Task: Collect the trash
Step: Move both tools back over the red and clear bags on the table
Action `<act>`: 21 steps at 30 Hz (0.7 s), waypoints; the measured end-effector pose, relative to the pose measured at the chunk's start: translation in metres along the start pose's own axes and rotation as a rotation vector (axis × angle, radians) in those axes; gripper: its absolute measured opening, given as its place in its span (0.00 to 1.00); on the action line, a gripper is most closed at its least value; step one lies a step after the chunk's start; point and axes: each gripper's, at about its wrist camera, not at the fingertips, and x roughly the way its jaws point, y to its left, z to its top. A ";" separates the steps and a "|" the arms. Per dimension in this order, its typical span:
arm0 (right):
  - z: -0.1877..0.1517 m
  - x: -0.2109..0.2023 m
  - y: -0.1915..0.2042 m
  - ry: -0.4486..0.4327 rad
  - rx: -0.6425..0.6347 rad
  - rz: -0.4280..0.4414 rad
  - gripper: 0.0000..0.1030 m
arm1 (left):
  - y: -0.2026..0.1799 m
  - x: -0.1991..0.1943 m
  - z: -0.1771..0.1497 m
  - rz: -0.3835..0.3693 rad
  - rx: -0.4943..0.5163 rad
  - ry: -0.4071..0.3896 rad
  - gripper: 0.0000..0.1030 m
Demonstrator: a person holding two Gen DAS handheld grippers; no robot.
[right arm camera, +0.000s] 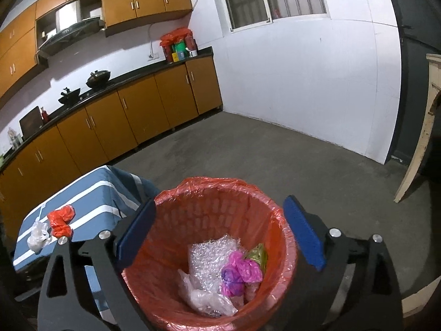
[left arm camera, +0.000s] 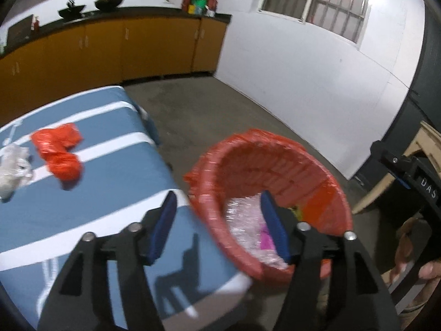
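Both grippers, the left gripper (left arm camera: pixel 219 227) and right gripper (right arm camera: pixel 220 231), hang with jaws apart and empty above the red-lined waste basket (right arm camera: pixel 286 220), probably for dropping. On the striped table (left arm camera: pixel 91 215) 2 pieces wait: an orange bag (left arm camera: pixel 59 149) and a clear plastic wad (left arm camera: pixel 12 171).

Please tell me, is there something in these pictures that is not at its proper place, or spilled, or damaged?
Two pieces of trash lie on the blue-and-white striped tablecloth and not in the red-lined round bin: a crumpled orange plastic bag and, beside it, a crumpled clear plastic bag. Nothing looks spilled or damaged.
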 end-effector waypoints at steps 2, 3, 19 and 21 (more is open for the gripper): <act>0.000 0.002 0.007 0.005 -0.016 0.000 0.91 | 0.015 -0.009 -0.003 0.041 -0.005 -0.017 0.74; -0.001 0.003 0.012 0.008 -0.030 0.008 0.92 | 0.026 -0.014 -0.006 0.070 -0.013 -0.026 0.76; -0.014 0.027 0.161 0.064 -0.265 0.259 0.92 | 0.211 -0.084 -0.023 0.507 -0.255 -0.067 0.90; -0.018 0.033 0.186 0.084 -0.296 0.302 0.92 | 0.234 -0.094 -0.025 0.519 -0.294 -0.084 0.90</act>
